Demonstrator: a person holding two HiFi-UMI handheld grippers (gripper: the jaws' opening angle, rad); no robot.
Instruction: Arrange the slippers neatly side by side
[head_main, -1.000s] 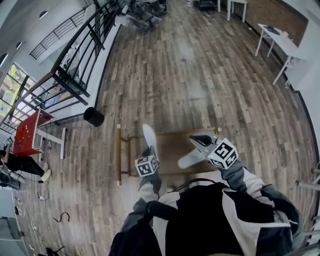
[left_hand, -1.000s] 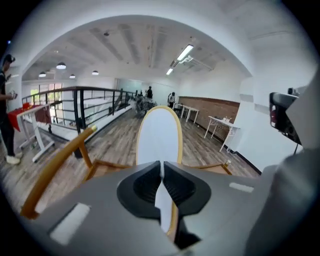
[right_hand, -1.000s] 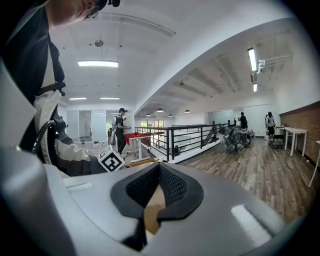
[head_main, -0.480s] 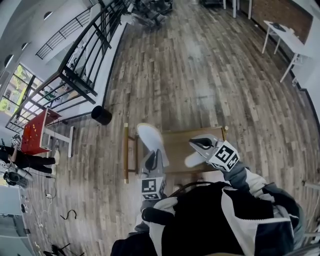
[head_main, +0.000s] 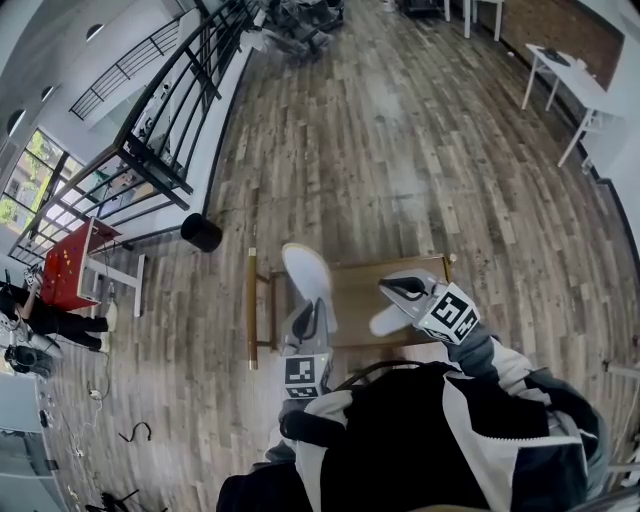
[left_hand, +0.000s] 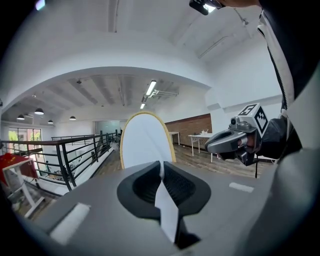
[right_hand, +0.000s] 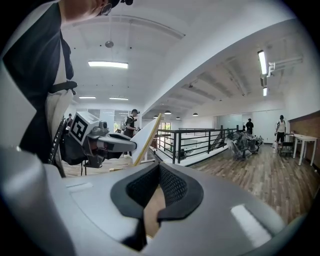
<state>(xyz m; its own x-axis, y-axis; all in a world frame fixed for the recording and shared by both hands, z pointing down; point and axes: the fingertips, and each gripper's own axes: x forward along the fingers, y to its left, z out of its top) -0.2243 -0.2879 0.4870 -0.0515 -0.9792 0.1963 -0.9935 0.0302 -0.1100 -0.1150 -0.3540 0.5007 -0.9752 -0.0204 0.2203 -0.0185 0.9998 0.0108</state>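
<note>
Both grippers hang over a low wooden bench (head_main: 360, 290), each with a white slipper. My left gripper (head_main: 308, 312) is shut on the heel end of one slipper (head_main: 305, 272), which points away from me. In the left gripper view its pale sole (left_hand: 145, 140) with a tan rim stands upright beyond the shut jaws. My right gripper (head_main: 398, 290) is shut on the other slipper (head_main: 388, 319), which hangs toward me below it. In the right gripper view a tan strip of that slipper (right_hand: 154, 207) sits pinched between the jaws, and the left gripper (right_hand: 102, 142) shows beyond.
A black bin (head_main: 201, 232) stands on the wood floor left of the bench. A black railing (head_main: 150, 150) runs along the left, with a red table (head_main: 65, 265) below it. White tables (head_main: 570, 85) stand far right. People stand in the distance (right_hand: 131, 120).
My left gripper has drawn back toward me and turned, lifting its slipper so the sole faces up and looks larger. The right gripper and its slipper have barely moved.
</note>
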